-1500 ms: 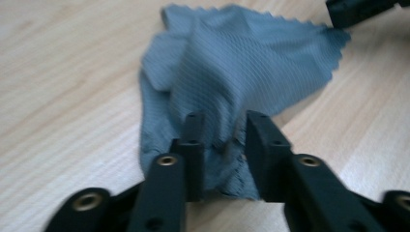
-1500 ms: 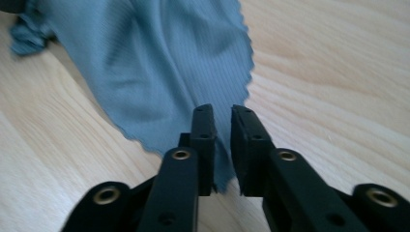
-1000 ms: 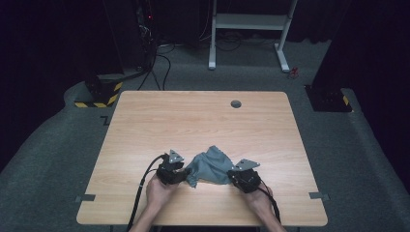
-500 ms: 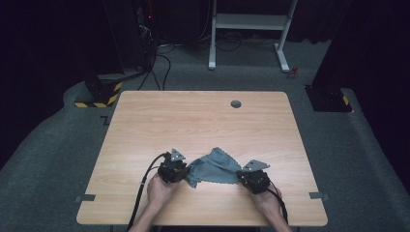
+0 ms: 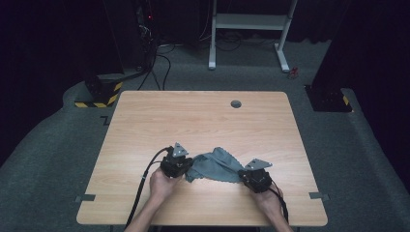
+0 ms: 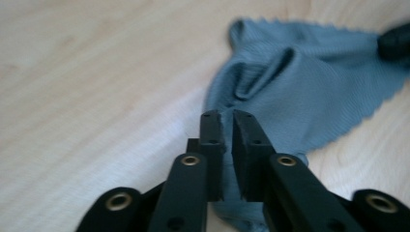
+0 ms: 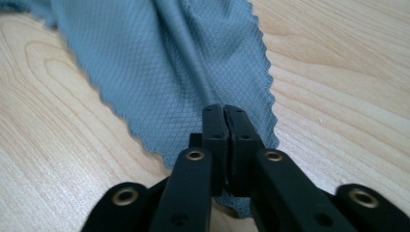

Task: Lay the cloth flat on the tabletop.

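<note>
Here both grippers have a hold on the cloth point(image 5: 212, 166), which lies on the near half of the table point(image 5: 203, 121), stretched between the two hands. The left gripper point(image 5: 180, 163) has its jaws clenched on the cloth's left end; in the left gripper view a thin slit is left between the jaw tips, and the fabric point(image 6: 300, 92) runs out from under and between them. The right gripper point(image 5: 251, 174) pinches the right end, its jaws pressed flat together on the fabric point(image 7: 159, 63) in the right gripper view.

As a judgement, the work looks like spreading or smoothing the cloth, and it is partway there. The two ends are gripped and drawn apart, so the pick-up is done. What is left is to flatten it: the middle bunches up into a ridge and a fold runs lengthwise, so it is not yet flat on the wood.

The cloth is a grey-blue microfibre piece with a fine diamond weave and a zigzag, pinked edge. It sags softly between the grips, thin and limp. A small dark grommet point(image 5: 236, 103) sits near the far edge of the table, well apart from the cloth.
</note>
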A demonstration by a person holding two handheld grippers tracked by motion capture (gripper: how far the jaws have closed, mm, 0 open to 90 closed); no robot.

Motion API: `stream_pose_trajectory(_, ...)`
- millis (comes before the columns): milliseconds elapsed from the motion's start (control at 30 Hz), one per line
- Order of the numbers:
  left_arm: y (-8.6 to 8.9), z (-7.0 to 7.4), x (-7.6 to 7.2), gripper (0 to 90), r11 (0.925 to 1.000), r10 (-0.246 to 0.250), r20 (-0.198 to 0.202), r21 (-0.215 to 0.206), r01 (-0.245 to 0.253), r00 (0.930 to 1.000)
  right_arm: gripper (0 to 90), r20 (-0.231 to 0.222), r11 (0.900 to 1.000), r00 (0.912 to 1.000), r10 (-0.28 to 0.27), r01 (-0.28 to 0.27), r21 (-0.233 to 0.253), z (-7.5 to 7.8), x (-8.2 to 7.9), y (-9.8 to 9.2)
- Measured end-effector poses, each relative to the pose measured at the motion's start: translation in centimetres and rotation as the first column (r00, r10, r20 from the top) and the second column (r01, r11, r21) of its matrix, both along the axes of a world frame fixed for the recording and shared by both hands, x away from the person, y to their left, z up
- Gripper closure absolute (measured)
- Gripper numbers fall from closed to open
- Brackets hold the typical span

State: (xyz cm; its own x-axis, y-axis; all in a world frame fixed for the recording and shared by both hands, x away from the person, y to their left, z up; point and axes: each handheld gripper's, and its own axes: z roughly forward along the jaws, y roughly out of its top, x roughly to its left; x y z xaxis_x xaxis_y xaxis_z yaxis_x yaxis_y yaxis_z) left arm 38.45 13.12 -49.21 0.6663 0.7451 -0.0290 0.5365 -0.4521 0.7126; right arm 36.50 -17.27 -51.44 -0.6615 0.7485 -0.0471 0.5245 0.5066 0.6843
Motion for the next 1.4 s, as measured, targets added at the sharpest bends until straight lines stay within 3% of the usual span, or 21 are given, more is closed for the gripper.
stream_pose_trajectory(100, 0.0, -0.5, -0.4, 77.1, 0.9999, -0.012, -0.005, -0.007, 0.012, 0.9999, 73.1, 0.013, 0.999, 0.9999, 0.003, -0.003, 0.046, 0.5, -0.1, 0.0)
stream_pose_trajectory(200, 0.7, 0.0, 0.0, 71.3, 0.9989, 0.039, 0.016, -0.028, -0.038, 0.9991, 67.0, 0.041, 0.993, 0.9967, 0.070, -0.074, 0.097, 1.2, -0.6, 1.2)
stream_pose_trajectory(267, 0.8, 0.1, 0.4, 64.8, 0.9976, 0.067, 0.021, -0.019, -0.067, 0.9975, 66.1, 0.048, 0.990, 0.9932, 0.106, -0.110, 0.091, 1.3, -0.7, 2.4)
stream_pose_trajectory(400, 0.4, -0.4, 1.4, 63.1, 0.9981, 0.061, -0.013, 0.010, -0.061, 0.9981, 63.1, 0.042, 0.984, 0.9869, 0.156, -0.159, 0.075, 1.0, -0.4, 5.2)
stream_pose_trajectory(533, -0.3, -0.9, 2.3, 70.3, 0.9987, 0.052, -0.049, 0.002, -0.052, 0.9974, 58.0, 0.016, 0.986, 0.9878, 0.155, -0.155, 0.056, 0.3, 0.3, 6.9)
stream_pose_trajectory(600, -0.5, -0.8, 2.6, 77.7, 0.9992, 0.039, -0.051, 0.008, -0.038, 0.9979, 61.2, -0.002, 0.988, 0.9881, 0.154, -0.154, 0.023, -0.1, 0.4, 7.4)
stream_pose_trajectory(633, -0.7, -0.8, 2.7, 79.8, 0.9992, 0.038, -0.066, -0.003, -0.039, 0.9971, 63.2, -0.004, 0.988, 0.9878, 0.156, -0.155, 0.021, -0.2, 0.3, 7.4)
stream_pose_trajectory(700, -0.8, -0.6, 2.9, 85.1, 0.9996, 0.028, -0.065, 0.004, -0.028, 0.9975, 78.3, 0.000, 0.986, 0.9862, 0.166, -0.165, 0.015, -0.2, 0.2, 7.1)
stream_pose_trajectory(767, -0.7, -0.4, 3.0, 87.1, 0.9995, 0.028, -0.079, -0.015, -0.029, 0.9965, 88.4, -0.004, 0.985, 0.9848, 0.174, -0.173, 0.003, -0.1, 0.2, 6.8)
stream_pose_trajectory(1000, -0.8, 0.9, 2.0, 87.5, 0.9981, -0.034, -0.064, -0.054, 0.030, 0.9974, 89.6, -0.023, 0.977, 0.9767, 0.213, -0.213, 0.012, 0.0, -1.0, 5.3)
stream_pose_trajectory(1067, -0.9, 1.1, 1.4, 87.2, 0.9989, -0.033, -0.044, -0.034, 0.031, 0.9985, 89.5, -0.020, 0.976, 0.9762, 0.216, -0.216, 0.009, 0.0, -1.6, 4.5)
stream_pose_trajectory(1200, -0.3, 0.8, 1.2, 88.2, 0.9997, -0.021, -0.040, -0.011, 0.021, 0.9990, 89.4, -0.019, 0.981, 0.9807, 0.195, -0.194, 0.011, 0.0, -2.4, 2.4)
stream_pose_trajectory(1300, -0.4, 0.8, 1.1, 87.9, 0.9998, -0.009, -0.023, -0.019, 0.008, 0.9997, 89.0, -0.020, 0.982, 0.9821, 0.187, -0.187, 0.007, 0.1, -2.7, 1.5)
stream_pose_trajectory(1333, -0.5, 0.8, 1.0, 85.9, 0.9999, 0.000, -0.005, -0.017, 0.000, 1.0000, 88.3, -0.025, 0.982, 0.9817, 0.189, -0.188, 0.009, 0.1, -2.7, 1.3)
stream_pose_trajectory(1400, -0.4, 0.9, 1.1, 75.0, 0.9997, 0.006, -0.008, -0.024, -0.006, 1.0000, 78.8, -0.016, 0.981, 0.9814, 0.191, -0.191, 0.022, 0.2, -2.8, 1.2)
